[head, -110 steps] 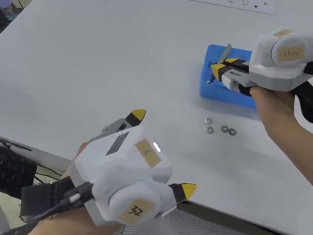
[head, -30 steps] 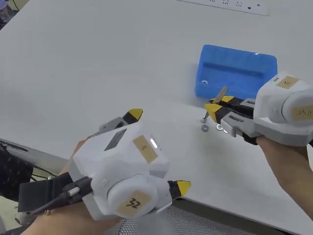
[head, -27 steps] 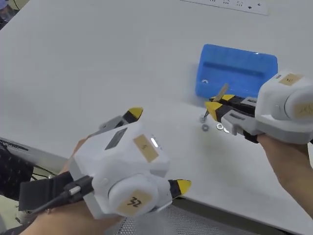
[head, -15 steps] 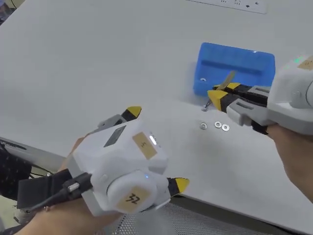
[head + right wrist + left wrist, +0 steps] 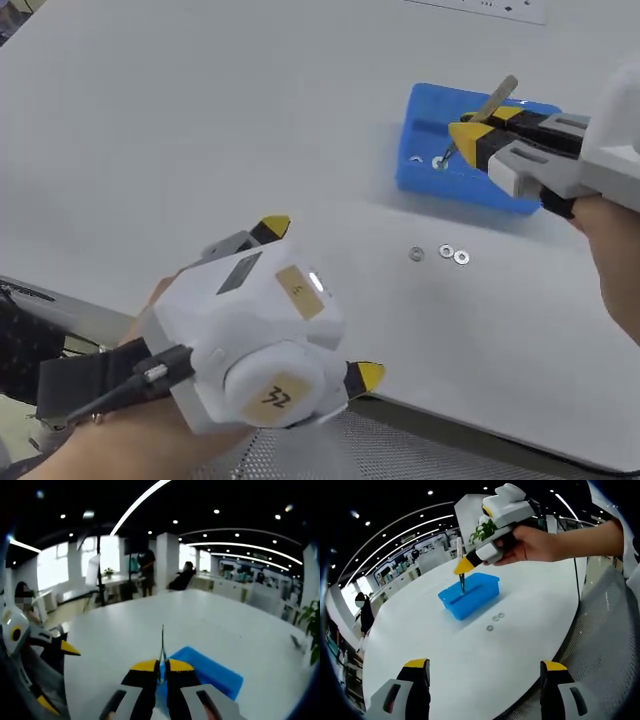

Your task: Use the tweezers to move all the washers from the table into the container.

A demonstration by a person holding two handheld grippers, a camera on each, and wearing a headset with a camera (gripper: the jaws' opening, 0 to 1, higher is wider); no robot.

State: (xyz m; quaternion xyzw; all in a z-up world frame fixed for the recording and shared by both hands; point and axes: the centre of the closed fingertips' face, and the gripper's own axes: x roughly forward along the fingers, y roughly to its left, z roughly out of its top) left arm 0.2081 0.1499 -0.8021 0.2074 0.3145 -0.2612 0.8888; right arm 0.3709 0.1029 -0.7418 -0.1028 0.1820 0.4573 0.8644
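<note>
My right gripper (image 5: 478, 136) is shut on the metal tweezers (image 5: 452, 152), whose tips point down into the blue container (image 5: 500, 185). A small washer (image 5: 438, 163) shows at the tips; I cannot tell whether it is pinched. Another washer (image 5: 416, 160) lies in the container's left end. Three washers (image 5: 446, 253) lie in a short row on the white table in front of the container. In the right gripper view the tweezers (image 5: 162, 645) rise between the jaws of the right gripper (image 5: 162, 666) over the container (image 5: 215, 672). My left gripper (image 5: 322, 302) hovers open at the near table edge, holding nothing.
In the left gripper view the open left gripper (image 5: 484, 666) faces the container (image 5: 470, 595), the washers (image 5: 495, 619) and the right gripper (image 5: 463, 567). A white power strip (image 5: 480, 6) lies at the table's far edge. The white table (image 5: 200, 110) stretches to the left.
The right gripper has lifted the tweezers from the washers on the table up and back over the container. One washer fewer lies on the table. The left gripper has stayed put.
</note>
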